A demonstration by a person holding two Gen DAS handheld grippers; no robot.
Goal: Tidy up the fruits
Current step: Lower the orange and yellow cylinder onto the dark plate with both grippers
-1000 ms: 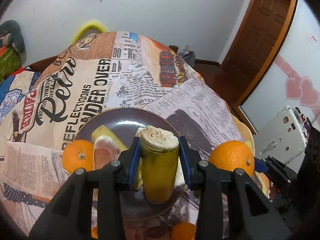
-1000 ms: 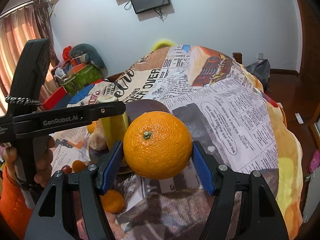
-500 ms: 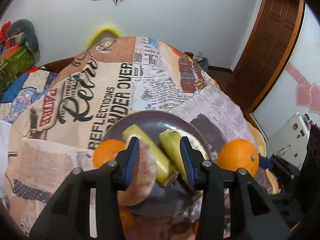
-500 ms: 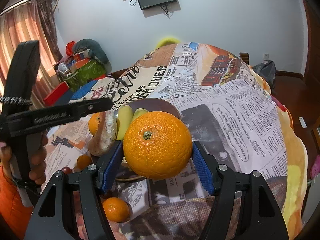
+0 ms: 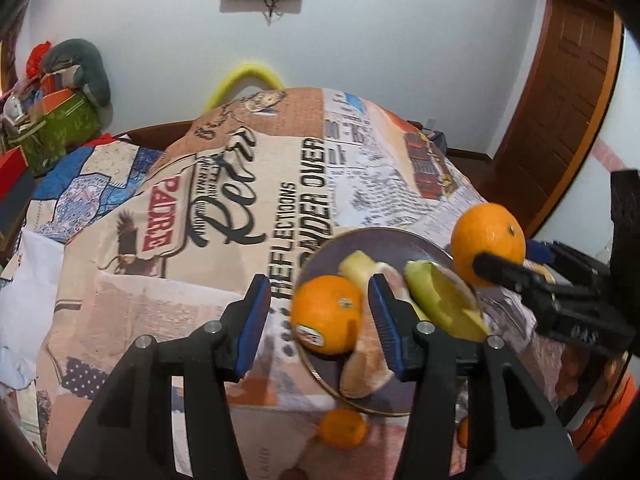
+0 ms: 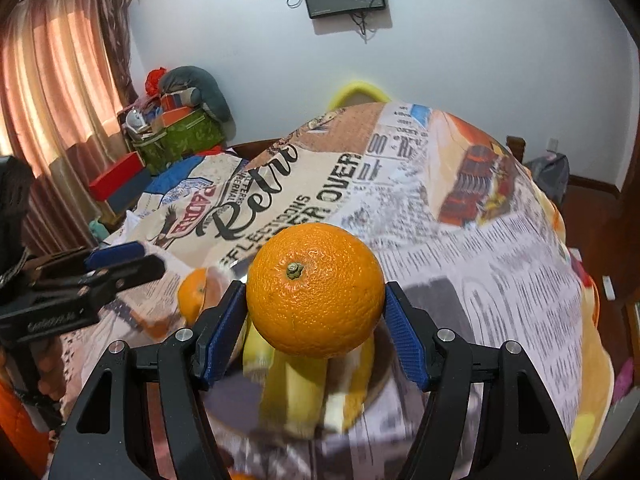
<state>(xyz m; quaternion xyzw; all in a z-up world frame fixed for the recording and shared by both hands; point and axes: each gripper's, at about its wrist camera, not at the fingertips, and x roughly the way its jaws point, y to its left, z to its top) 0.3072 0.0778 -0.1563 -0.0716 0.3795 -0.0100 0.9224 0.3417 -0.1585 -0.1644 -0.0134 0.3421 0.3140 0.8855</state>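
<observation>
My left gripper (image 5: 318, 326) hangs over the left rim of the dark plate (image 5: 384, 236), its jaws opening. An orange with a sticker (image 5: 326, 314) lies on the plate below, in line with the gap, and the pads do not press it. Yellow banana pieces (image 5: 440, 300) and a pale peeled piece (image 5: 366, 364) also lie on the plate. My right gripper (image 6: 316, 320) is shut on a big orange (image 6: 316, 292) and holds it above the banana pieces (image 6: 292, 392). That held orange (image 5: 488, 236) hangs at the plate's right edge in the left wrist view.
A small mandarin (image 5: 343, 428) lies on the newspaper-print tablecloth (image 5: 240, 208) in front of the plate. A yellow chair back (image 5: 248, 76) stands behind the table, boxes and clutter (image 5: 52, 120) at far left, a wooden door (image 5: 560, 120) at right. An orange sleeve (image 5: 600, 420) shows lower right.
My left gripper let go of the yellow banana piece, which now lies on the plate, then opened wider and swung left. The right gripper carried its orange over the plate.
</observation>
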